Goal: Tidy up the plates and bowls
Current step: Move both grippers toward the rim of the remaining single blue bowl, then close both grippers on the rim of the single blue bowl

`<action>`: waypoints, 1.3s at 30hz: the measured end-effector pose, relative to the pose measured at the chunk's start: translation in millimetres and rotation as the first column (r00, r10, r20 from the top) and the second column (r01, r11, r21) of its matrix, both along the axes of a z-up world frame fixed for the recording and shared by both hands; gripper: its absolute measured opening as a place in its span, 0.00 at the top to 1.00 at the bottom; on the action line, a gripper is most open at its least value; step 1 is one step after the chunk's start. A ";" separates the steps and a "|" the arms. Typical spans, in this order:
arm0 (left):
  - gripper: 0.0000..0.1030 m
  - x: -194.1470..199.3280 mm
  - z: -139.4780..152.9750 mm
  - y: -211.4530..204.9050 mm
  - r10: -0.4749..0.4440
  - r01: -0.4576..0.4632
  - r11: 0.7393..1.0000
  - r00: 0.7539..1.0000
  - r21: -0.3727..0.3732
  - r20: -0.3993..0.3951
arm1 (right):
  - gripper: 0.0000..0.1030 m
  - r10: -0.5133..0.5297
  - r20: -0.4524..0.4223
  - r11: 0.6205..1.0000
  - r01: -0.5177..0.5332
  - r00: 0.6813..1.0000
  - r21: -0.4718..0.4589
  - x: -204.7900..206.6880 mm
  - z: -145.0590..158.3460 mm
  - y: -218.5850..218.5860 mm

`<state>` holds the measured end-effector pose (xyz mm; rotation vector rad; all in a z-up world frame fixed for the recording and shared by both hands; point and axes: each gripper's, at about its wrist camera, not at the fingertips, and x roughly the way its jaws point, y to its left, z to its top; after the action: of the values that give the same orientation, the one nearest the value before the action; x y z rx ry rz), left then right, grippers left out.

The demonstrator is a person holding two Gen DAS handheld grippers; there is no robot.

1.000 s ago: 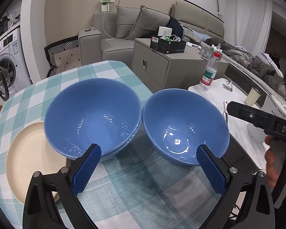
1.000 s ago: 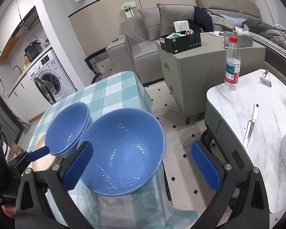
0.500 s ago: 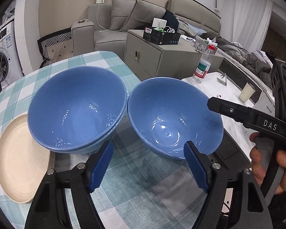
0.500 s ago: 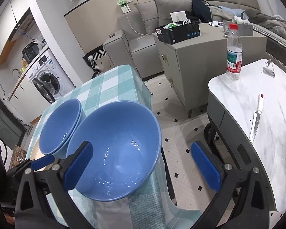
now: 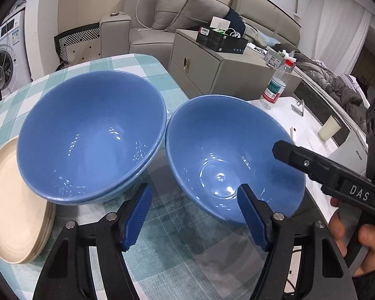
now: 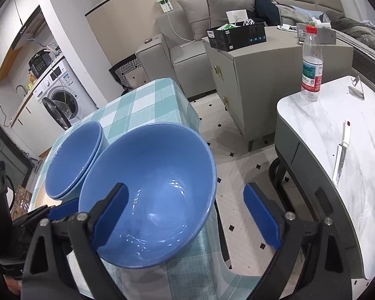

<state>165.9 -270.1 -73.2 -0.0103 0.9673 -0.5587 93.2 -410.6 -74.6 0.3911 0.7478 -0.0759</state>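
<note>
- Hovering low over the checked tabletop (image 5: pixel 162 257), the left claw (image 5: pixel 195 216) sits at the bottom centre of the left wrist view. Its jaws have just been closing in, but they're released, with the near-left rim of the single blue bowl (image 5: pixel 227 155) between the pads, the right pad inside the bowl and the left one outside, neither one pressing yet.
- That single bowl fills centre right of the frame, right at the tabletop's edge.
- Just left of it, rims nearly touching, is a stack of blue bowls (image 5: pixel 87 135), one nested in another.
- Stacked cream plates (image 5: pixel 12 200) lie at the lower left, partly tucked under the bowl stack.
- In the right wrist view, the right claw (image 6: pixel 185 215) straddles the same bowl's right rim: left pad inside, right pad out over the floor (image 6: pixel 237 150). Jaws have just been closing, released too, nothing gripped.
- A hand (image 5: pixel 357 245) holds that claw's handle at the lower right of the left view.
</note>
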 end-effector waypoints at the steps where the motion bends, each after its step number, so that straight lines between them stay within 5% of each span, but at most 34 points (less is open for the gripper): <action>1: 0.30 2.3 -0.4 -1.8 0.003 -0.003 1.000 1.000 0.001 0.000 | 0.18 0.001 -0.001 1.000 -0.001 1.000 0.006 0.3 -1.0 -0.1; 13: 0.31 17.3 -7.8 -12.7 0.045 -0.045 0.999 0.999 -0.003 -0.021 | 0.42 -0.042 -0.018 0.995 0.043 0.999 0.093 3.6 -14.1 -13.0; 28: 0.57 16.7 -9.3 -12.2 0.033 -0.034 0.999 0.999 -0.031 -0.035 | 0.63 -0.015 0.010 0.995 0.014 1.000 0.095 0.8 -9.8 -8.1; 32: 0.61 16.7 -9.7 -12.1 0.032 -0.032 0.999 0.999 -0.022 -0.027 | 0.79 -0.030 -0.002 0.998 0.030 1.000 0.049 0.1 -8.7 -6.4; 39: 0.65 14.9 -10.2 -11.2 0.032 -0.032 0.999 0.999 -0.007 -0.019 | 0.83 -0.036 -0.004 0.999 0.036 0.999 0.031 0.6 -8.5 -9.3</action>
<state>180.8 -281.3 -83.4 -0.0375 0.9823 -0.5336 93.8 -419.9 -83.2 0.4339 0.7461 -0.0994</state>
